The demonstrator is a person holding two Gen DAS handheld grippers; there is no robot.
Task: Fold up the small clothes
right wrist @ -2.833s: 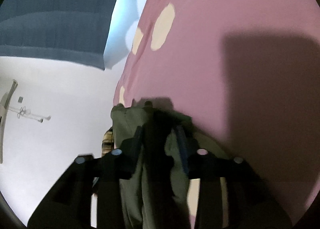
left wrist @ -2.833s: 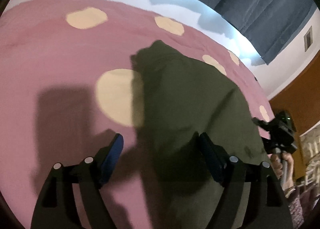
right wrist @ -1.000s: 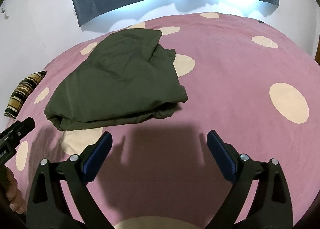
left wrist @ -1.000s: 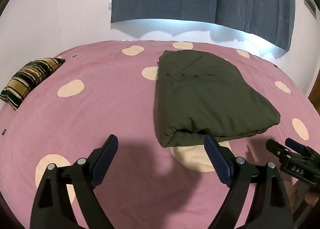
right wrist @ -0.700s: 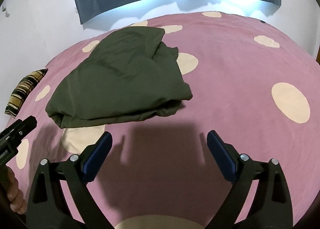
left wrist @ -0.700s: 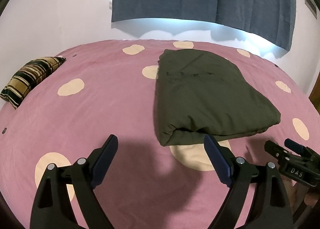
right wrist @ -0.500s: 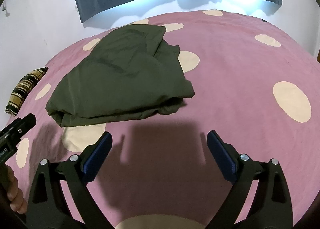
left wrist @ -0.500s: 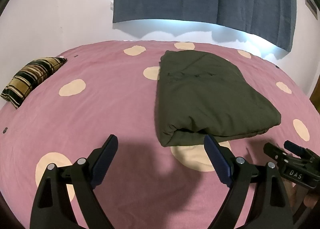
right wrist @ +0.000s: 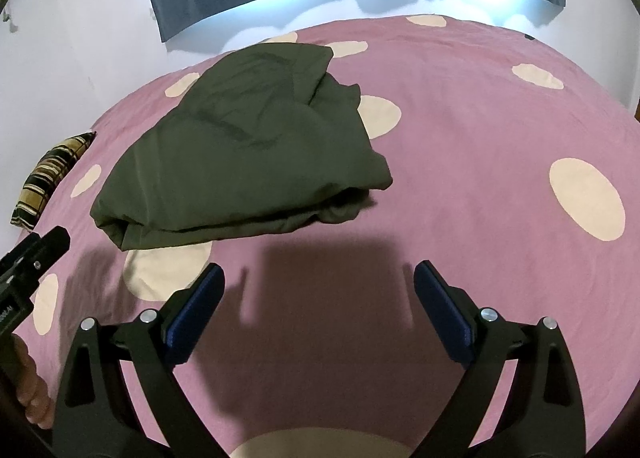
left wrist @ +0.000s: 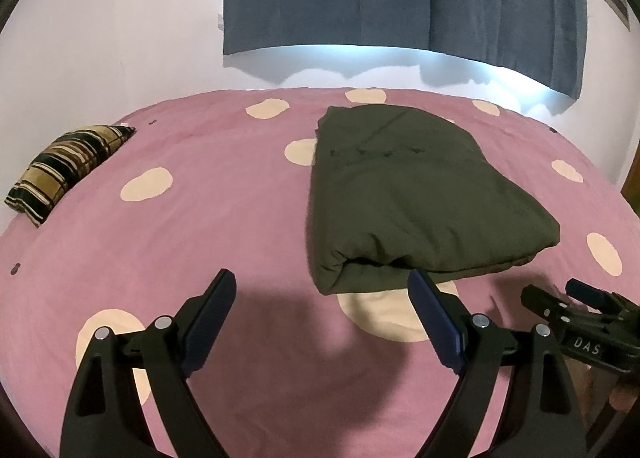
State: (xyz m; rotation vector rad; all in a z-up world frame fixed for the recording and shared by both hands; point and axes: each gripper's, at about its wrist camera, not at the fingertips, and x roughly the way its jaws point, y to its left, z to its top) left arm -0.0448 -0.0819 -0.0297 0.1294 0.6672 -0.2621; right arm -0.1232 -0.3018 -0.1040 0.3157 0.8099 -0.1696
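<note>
Green garment lies folded in thick bundle on pink spotted bedspread, at 12 o'clock from both claws; left gripper wide, empty; right gripper wide, empty; folding looks finished, perhaps tidy loose right corner.

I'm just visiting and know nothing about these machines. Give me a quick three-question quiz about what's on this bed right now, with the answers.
1. True or false: the left tool grips the green garment.
2. What lies at the bed's far left edge? A) a striped pillow B) a book C) a shoe
3. Fill in: the garment lies ____ on the bed.

Key:
1. False; both the left and right tool are open and apart from it.
2. A, the striped pillow.
3. Folded.
</note>
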